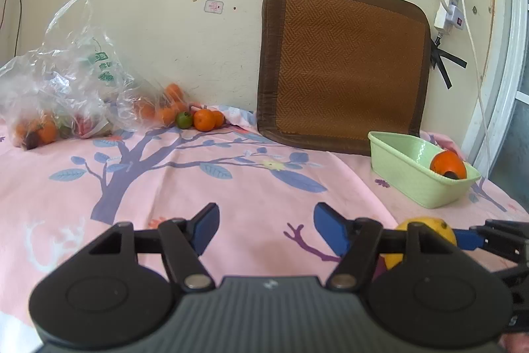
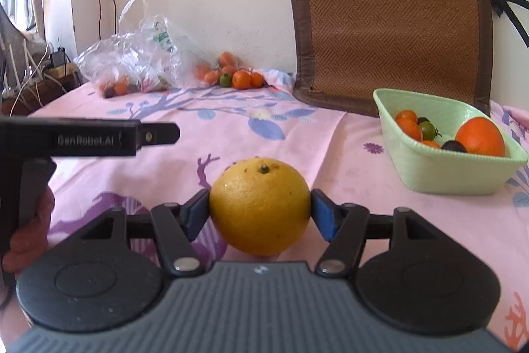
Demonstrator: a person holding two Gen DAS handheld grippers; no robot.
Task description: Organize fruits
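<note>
We see the round yellow citrus fruit point(image 2: 260, 205) sitting low over the pink tree-patterned bedsheet point(image 2: 297, 134), its stem end turned upward and slightly away from the right wrist camera; it is nearly a ball, so we cannot make out a long axis. The right gripper point(image 2: 260, 209) pinches it, one blue pad point(image 2: 322, 217) pressed against each side, the fingers level and reaching forward toward the wall. The fruit is in front of and to the left of the pale green rectangular plastic basket point(image 2: 429, 174), well apart from it. In that basket lie a large orange point(image 2: 479, 136), several small orange fruits point(image 2: 407, 123), a small green one point(image 2: 428, 129) and a dark one. The left gripper point(image 1: 266, 225) hovers over the sheet with its blue fingers point(image 1: 206, 229) spread and nothing between them, pointing toward the wall; in the right wrist view it lies well left of the basket, held level by a hand point(image 2: 28, 230). Far left of the basket, against the wall, a crumpled clear plastic bag point(image 1: 62, 78) holds more fruit, with loose small oranges point(image 1: 203, 119) and a green fruit point(image 1: 183, 120) just beside it. A brown woven mat point(image 1: 344, 65) leans on the wall behind the basket.
</note>
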